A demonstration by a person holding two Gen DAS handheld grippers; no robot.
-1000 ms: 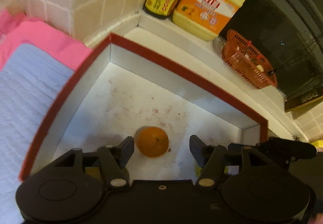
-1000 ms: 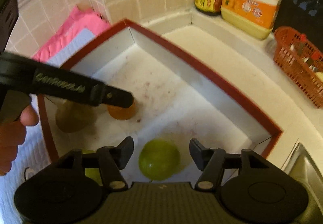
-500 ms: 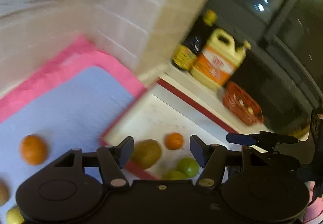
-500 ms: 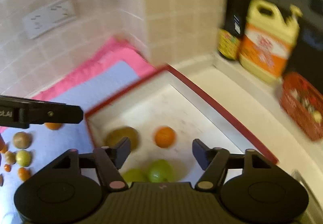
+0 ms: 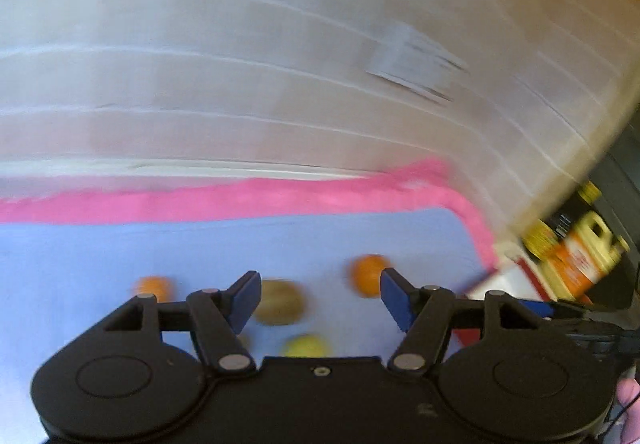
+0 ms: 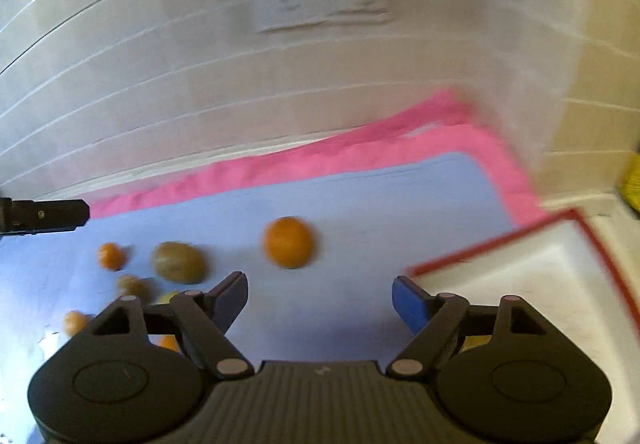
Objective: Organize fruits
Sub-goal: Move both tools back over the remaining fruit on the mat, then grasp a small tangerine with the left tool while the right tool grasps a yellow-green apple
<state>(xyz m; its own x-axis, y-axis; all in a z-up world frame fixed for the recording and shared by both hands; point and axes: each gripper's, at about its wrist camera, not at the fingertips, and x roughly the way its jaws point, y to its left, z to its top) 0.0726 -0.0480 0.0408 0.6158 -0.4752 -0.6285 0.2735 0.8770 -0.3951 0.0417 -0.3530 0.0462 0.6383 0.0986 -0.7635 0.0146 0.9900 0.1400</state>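
Now both grippers are off the tray and back over the loose fruit, jaws apart and empty.

Left gripper (image 5: 316, 294) has swung from the red-rimmed tray (image 6: 592, 240) to the blue mat (image 5: 240, 244); a kiwi (image 5: 278, 302) sits just ahead of its left finger, an orange (image 5: 366, 275) near its right; right gripper (image 6: 318, 298) likewise faces the mat, orange (image 6: 288, 242) ahead, kiwi (image 6: 178, 262) and small orange (image 6: 111, 256) to the left; tray at far right, its contents mostly hidden; both views blurred; judged: last drop-off done, next pick starting; several fruits remain on the mat.
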